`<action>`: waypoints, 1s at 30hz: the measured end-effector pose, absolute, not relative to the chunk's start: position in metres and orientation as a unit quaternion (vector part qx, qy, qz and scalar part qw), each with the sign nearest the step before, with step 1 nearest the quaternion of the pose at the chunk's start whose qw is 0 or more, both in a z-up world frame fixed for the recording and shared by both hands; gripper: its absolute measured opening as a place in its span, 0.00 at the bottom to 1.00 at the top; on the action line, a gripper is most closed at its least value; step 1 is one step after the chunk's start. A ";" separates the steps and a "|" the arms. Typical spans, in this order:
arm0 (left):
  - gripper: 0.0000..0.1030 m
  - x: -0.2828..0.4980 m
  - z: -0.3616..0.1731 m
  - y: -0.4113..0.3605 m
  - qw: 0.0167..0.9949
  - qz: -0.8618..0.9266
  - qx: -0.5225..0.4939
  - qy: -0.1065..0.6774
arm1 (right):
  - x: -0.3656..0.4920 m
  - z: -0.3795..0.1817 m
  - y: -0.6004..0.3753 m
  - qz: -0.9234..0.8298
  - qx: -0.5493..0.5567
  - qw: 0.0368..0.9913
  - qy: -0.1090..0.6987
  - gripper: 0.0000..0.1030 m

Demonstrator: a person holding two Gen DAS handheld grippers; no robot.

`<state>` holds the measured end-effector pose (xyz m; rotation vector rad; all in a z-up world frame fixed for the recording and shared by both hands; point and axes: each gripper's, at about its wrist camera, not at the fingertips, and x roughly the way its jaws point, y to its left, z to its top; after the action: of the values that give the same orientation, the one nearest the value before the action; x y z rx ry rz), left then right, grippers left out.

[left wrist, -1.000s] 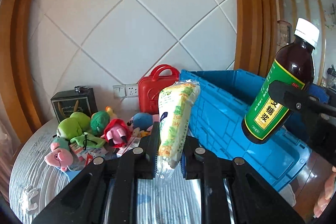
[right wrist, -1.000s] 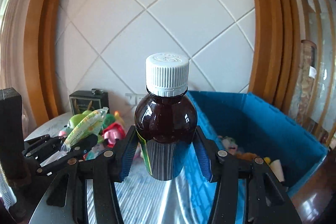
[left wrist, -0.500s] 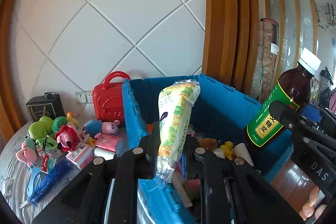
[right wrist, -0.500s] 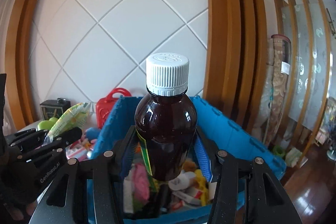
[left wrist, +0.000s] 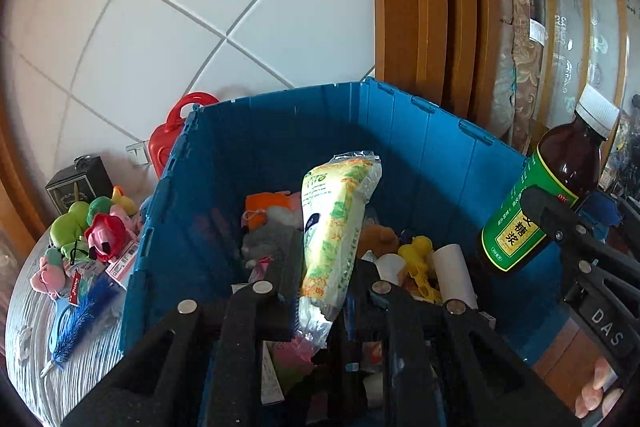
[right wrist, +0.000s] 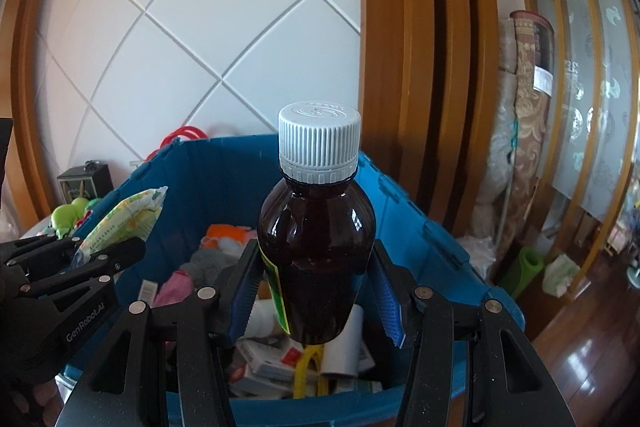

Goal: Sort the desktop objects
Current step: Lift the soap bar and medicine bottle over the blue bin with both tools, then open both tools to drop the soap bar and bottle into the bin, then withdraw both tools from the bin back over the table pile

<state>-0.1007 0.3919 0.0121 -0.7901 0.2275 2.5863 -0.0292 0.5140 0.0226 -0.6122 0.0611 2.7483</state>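
White tiled wall behind; blue crate (left wrist: 404,155) directly below both tongs: left tongs (left wrist: 326,291) pinching snack packet (left wrist: 334,227), right tongs (right wrist: 316,291) clamping upright syrup bottle (right wrist: 316,247).

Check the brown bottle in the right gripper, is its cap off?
No, the brown bottle carries its white ribbed cap.

One blue crate (left wrist: 400,131), one brown syrup bottle (right wrist: 316,247) and one yellow-green snack packet (left wrist: 336,227) show. Two tools appear, the left tool (left wrist: 320,291) and the right tool (right wrist: 316,291). One red case (left wrist: 168,143) stands at the bench's far edge.
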 end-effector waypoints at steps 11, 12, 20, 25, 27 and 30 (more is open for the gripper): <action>0.16 -0.108 0.008 0.391 0.199 0.930 -0.298 0.080 | -0.051 -0.002 0.532 0.950 -0.259 0.175 0.022 0.50; 0.16 -0.109 0.008 0.391 0.200 0.930 -0.299 0.080 | -0.052 -0.003 0.533 0.948 -0.262 0.177 0.023 0.50; 0.69 -0.100 0.012 0.390 0.196 0.937 -0.279 0.081 | -0.051 -0.006 0.540 0.946 -0.265 0.183 0.022 0.70; 0.76 -0.094 0.016 0.386 0.192 0.942 -0.265 0.080 | -0.041 0.006 0.535 0.955 -0.234 0.181 0.012 1.00; 0.76 -0.092 0.017 0.379 0.191 0.942 -0.266 0.070 | -0.037 0.012 0.533 0.958 -0.226 0.177 0.011 1.00; 0.76 -0.086 0.022 0.369 0.185 0.947 -0.257 0.064 | -0.030 0.018 0.529 0.963 -0.215 0.163 0.013 1.00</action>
<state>-0.0861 0.3687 0.0223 -0.7230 0.1811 2.6675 -0.0304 0.5293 0.0181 -0.6120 0.0384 2.7463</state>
